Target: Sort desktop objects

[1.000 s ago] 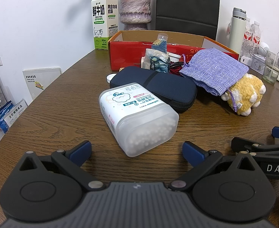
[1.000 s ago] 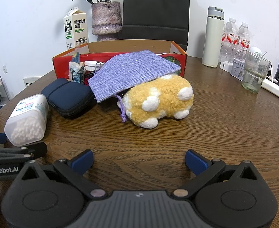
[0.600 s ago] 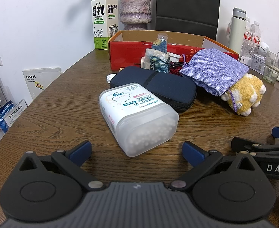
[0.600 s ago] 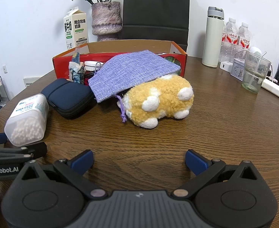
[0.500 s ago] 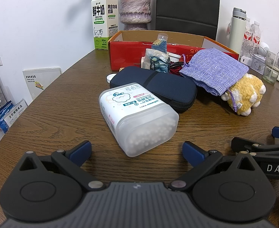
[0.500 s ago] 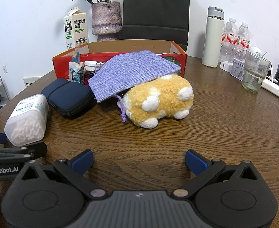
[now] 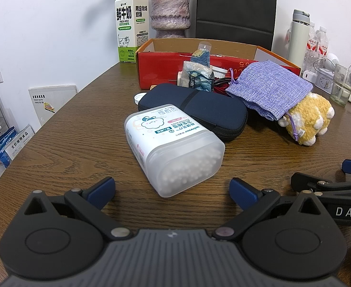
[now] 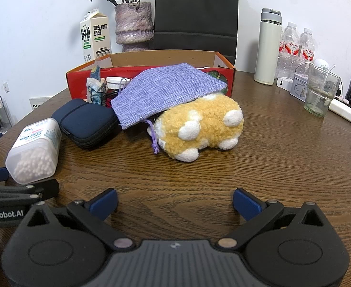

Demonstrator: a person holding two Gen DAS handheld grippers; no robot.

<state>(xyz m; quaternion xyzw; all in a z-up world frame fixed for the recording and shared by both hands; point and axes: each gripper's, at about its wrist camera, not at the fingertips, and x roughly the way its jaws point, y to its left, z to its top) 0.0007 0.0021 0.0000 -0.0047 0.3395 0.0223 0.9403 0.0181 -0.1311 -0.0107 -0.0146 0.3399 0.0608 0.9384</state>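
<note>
A frosted cotton-swab box (image 7: pixel 173 148) lies on its side on the wooden table, just ahead of my open, empty left gripper (image 7: pixel 172 190). It also shows in the right wrist view (image 8: pixel 35 150). Behind it lie a navy zip case (image 7: pixel 194 110), a purple woven pouch (image 7: pixel 268 89) and a yellow plush toy (image 7: pixel 306 119). My right gripper (image 8: pixel 174 202) is open and empty, a short way in front of the plush toy (image 8: pixel 204 126), which is half under the pouch (image 8: pixel 165 91). A red cardboard box (image 7: pixel 156 68) with small items stands behind.
A milk carton (image 7: pixel 131 25), a vase (image 7: pixel 170 12) and a black chair (image 7: pixel 235 9) stand at the back. A thermos (image 8: pixel 268 45), water bottles (image 8: pixel 299 50), a glass (image 8: pixel 322 92) and a power strip (image 8: pixel 347 113) are at the right. A small white cap (image 7: pixel 139 98) lies by the case.
</note>
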